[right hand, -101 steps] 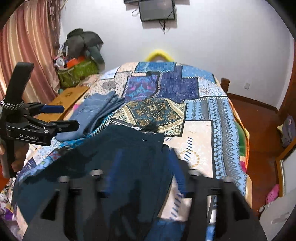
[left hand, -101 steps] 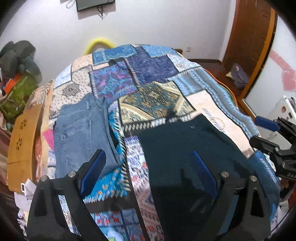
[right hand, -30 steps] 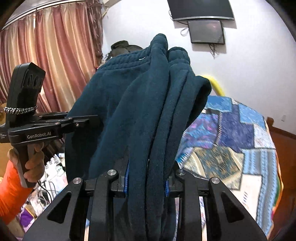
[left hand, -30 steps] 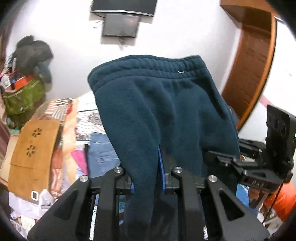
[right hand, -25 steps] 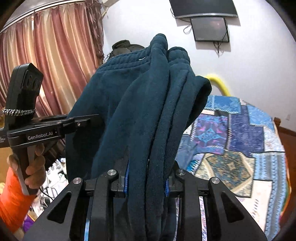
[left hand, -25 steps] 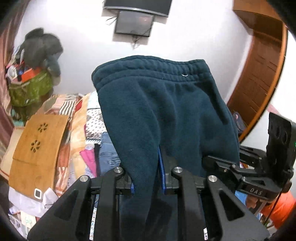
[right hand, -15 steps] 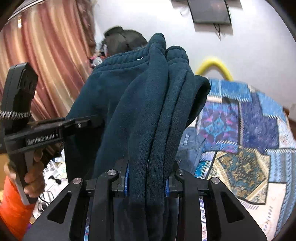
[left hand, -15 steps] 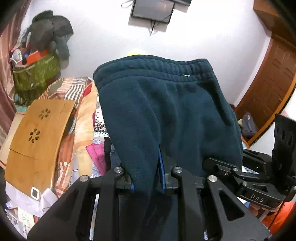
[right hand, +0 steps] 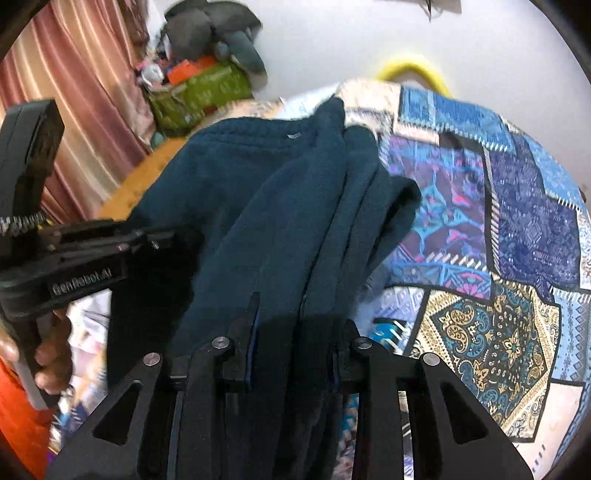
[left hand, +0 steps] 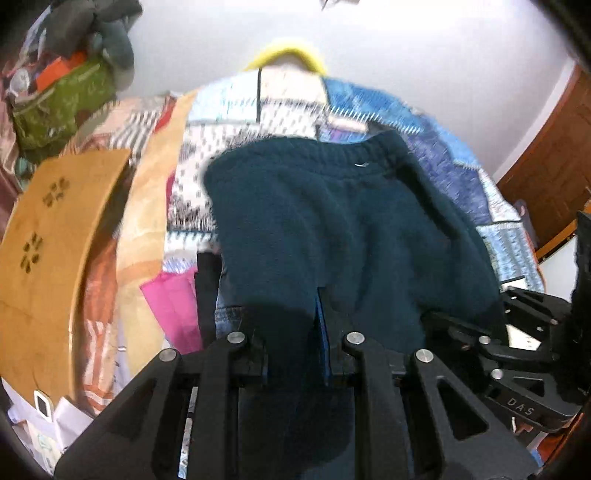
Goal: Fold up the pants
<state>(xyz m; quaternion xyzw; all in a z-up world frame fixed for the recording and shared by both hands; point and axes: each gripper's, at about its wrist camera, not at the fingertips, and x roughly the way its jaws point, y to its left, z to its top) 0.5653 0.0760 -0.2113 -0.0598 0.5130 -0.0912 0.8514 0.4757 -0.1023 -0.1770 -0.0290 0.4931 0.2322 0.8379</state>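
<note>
Dark teal fleece pants hang folded between both grippers above the patchwork bedspread, waistband away from me. My left gripper is shut on one edge of the pants. My right gripper is shut on the bunched layers of the pants at the other edge. The right gripper also shows at the right of the left wrist view. The left gripper shows at the left of the right wrist view. Blue jeans lie folded on the bed, mostly hidden under the pants.
A wooden board leans at the bed's left side. A green bag and grey plush toy sit by the curtain. A yellow ring is behind the bed. A wooden door is at right.
Both grippers have tilted downward with the pants, from facing the wall and screen to facing the bed. The pants now hang lower, over the jeans.
</note>
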